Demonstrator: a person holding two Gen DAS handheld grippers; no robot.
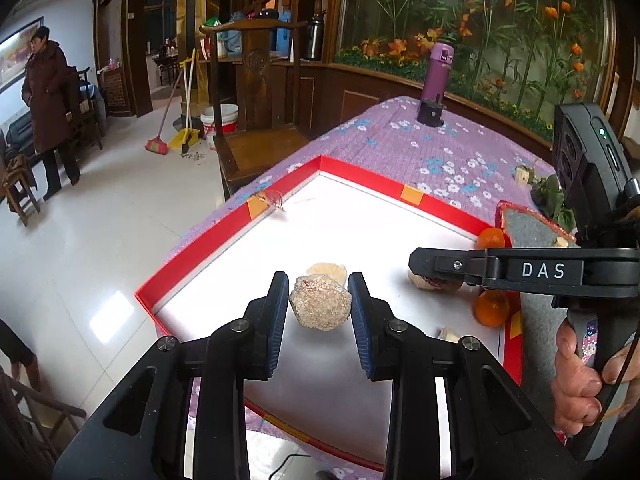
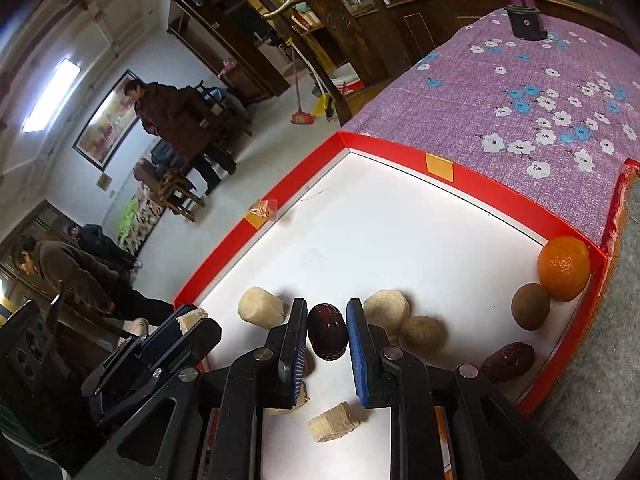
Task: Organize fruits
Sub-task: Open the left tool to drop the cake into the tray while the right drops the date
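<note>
**pip:** why are both grippers hanging over the tray point(image 2: 440, 168) with stuff in them?

**moss:** my guess is mid-sort. The left gripper point(image 1: 319, 306) is clamped on a beige puffed cake point(image 1: 320, 303), held just above the white floor near the tray's front-left corner. The right gripper point(image 2: 327, 336) is closed on a dark red date point(image 2: 327, 337), also a bit above the floor, right by the loose beige pieces. Looks like like-with-like: an orange point(image 2: 564, 268) and a kiwi point(image 2: 530, 306) sit touching in the right corner, so the date is probably headed for the other date point(image 2: 507, 362) lying near them. That's a guess though.

**pip:** counts?

**moss:** from the right wrist view: two dates (one held), one kiwi, one orange. The left view shows two oranges point(image 1: 491, 307), one partly hidden behind the right gripper. Loose beige chunks point(image 2: 262, 307): four clear ones, plus a fifth half hidden under a finger, plus the held cake. All the fruit is inside the tray, which sits on the purple floral cloth point(image 2: 520, 92).
</note>
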